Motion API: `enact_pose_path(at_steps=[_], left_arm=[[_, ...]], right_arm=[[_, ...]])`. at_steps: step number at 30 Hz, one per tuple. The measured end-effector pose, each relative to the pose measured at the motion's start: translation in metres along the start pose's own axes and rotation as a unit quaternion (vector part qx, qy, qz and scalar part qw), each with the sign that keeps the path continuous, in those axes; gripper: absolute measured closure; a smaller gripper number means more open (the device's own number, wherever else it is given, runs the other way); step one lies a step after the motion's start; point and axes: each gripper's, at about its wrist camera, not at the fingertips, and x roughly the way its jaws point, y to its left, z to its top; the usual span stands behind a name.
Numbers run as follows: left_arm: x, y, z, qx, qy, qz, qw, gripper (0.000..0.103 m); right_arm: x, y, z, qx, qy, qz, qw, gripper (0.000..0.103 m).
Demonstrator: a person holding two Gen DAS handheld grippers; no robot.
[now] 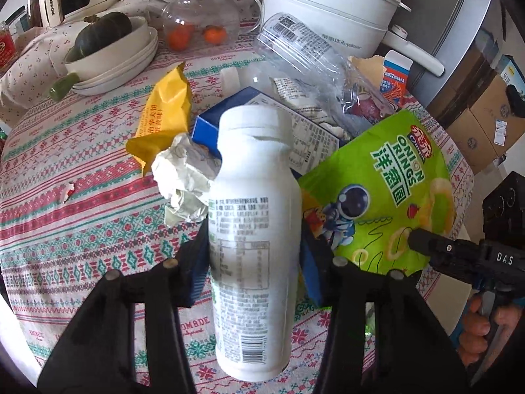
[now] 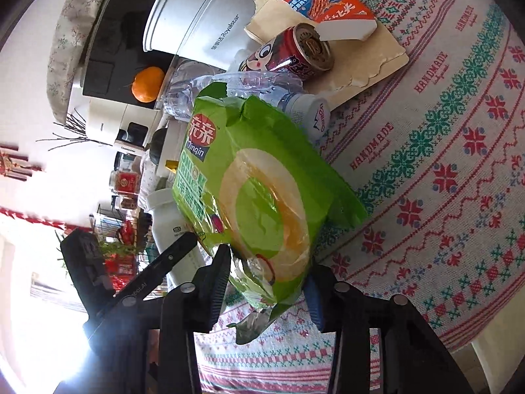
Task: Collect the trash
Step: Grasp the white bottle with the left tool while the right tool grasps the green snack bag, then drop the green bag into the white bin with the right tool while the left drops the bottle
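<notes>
We see a round table under a patterned tablecloth (image 1: 65, 203), with a heap of trash near its middle.

Left gripper (image 1: 254, 262): clenched on a white plastic bottle (image 1: 252, 216). The blue pads press on the bottle's two sides about halfway along its body. The bottle stands roughly upright in the view, cap end away from the camera, base toward it, and appears lifted clear of the cloth.

Right gripper (image 2: 267, 272): clamped on the lower end of a green onion-ring snack bag (image 2: 262, 190). The bag is pinched between the pads, and its torn foil edge hangs below them. In the left wrist view the same bag (image 1: 380, 190) sits just right of the bottle, with the right gripper's finger reaching it from the right edge and a hand (image 1: 475, 328) on the handle behind.

Remaining trash on the table:
- a crumpled white paper ball (image 1: 183, 180) just left of the bottle
- a yellow wrapper (image 1: 164, 115) beyond the paper
- a blue carton (image 1: 262, 121) lying behind the bottle
- a crushed clear bottle (image 1: 311, 65) farther back
- a red can (image 2: 288, 54) on its side on a piece of torn cardboard (image 2: 361, 69), beside an orange-and-blue box (image 2: 315, 3)

Also on the table: a white cooker (image 1: 328, 10), a glass teapot (image 1: 203, 16), and stacked bowls (image 1: 111, 62) holding a dark green squash.
</notes>
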Motion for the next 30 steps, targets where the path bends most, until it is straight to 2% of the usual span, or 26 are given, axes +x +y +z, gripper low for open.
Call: enact_pose_path(at_steps=[2, 5, 11, 14, 17, 21, 24, 30], left_arm=[[-0.005, 0.0, -0.002, -0.003, -0.003, -0.002, 1.0, 0.052], [-0.017, 0.003, -0.004, -0.016, -0.015, -0.003, 0.9998, 0.052], [-0.051, 0.003, -0.01, -0.029, -0.059, -0.018, 0.9977, 0.052], [-0.063, -0.005, -0.012, -0.027, -0.076, -0.034, 0.9962, 0.052], [-0.073, -0.024, -0.014, -0.013, -0.089, -0.054, 0.9945, 0.052], [-0.074, -0.064, -0.017, 0.018, -0.085, -0.091, 0.992, 0.053], [-0.071, -0.096, -0.022, 0.047, -0.074, -0.113, 0.9897, 0.052], [-0.061, -0.154, -0.032, 0.097, -0.053, -0.14, 0.984, 0.052]], right_arm=[[0.003, 0.001, 0.001, 0.008, -0.006, 0.018, 1.0, 0.086], [-0.009, 0.013, 0.0, -0.016, -0.032, 0.013, 0.999, 0.093], [-0.065, 0.048, -0.002, -0.083, -0.081, 0.02, 0.993, 0.094], [-0.106, 0.059, -0.006, -0.117, -0.106, 0.005, 0.987, 0.094], [-0.152, 0.06, -0.012, -0.138, -0.134, -0.046, 0.98, 0.094], [-0.206, 0.036, -0.024, -0.138, -0.16, -0.155, 0.965, 0.094], [-0.23, 0.002, -0.033, -0.111, -0.155, -0.218, 0.957, 0.094], [-0.236, -0.067, -0.044, -0.056, -0.109, -0.29, 0.949, 0.094]])
